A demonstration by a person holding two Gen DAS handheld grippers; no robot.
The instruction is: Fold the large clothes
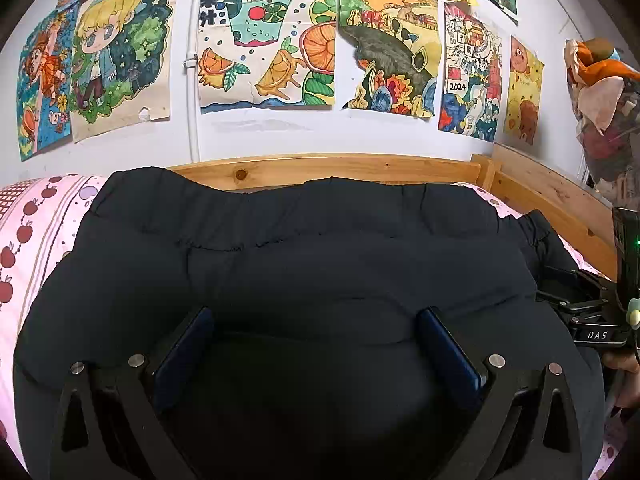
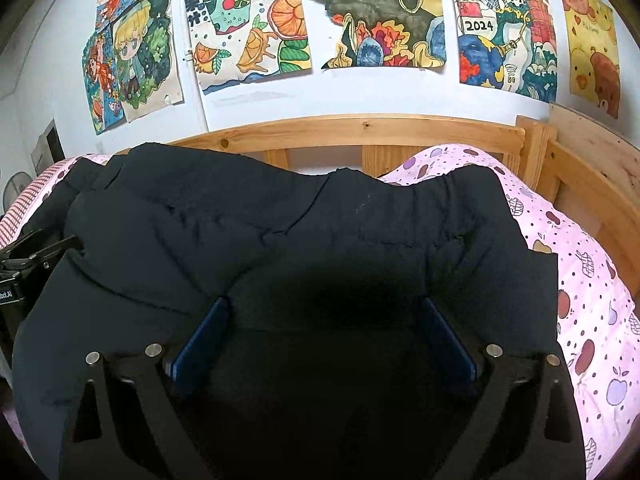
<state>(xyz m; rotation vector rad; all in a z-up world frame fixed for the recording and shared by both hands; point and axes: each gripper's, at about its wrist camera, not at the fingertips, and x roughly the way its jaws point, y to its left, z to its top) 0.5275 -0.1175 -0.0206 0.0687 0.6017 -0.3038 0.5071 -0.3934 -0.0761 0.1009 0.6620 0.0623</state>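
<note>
"2024" on a wall drawing (image 2: 480,25) – "DAS" on the right gripper (image 1: 598,335)

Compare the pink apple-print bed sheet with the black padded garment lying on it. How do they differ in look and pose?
The pink apple-print bed sheet is pale and patterned with apples and dots; the black padded garment is plain and dark. The sheet lies below and shows only around the edges; the garment lies on top and covers the middle of the bed. The sheet looks thin; the garment looks puffy, with stitched seams. Both are soft textiles spread on the wooden bed frame.

garment (image 1: 304,264): black, plain | bedsheet (image 2: 592,320): pink, apple print | bed frame (image 1: 360,168): light wood | drawings (image 1: 264,40), upper frame: multicoloured | tongs pads (image 2: 204,332): blue
</note>
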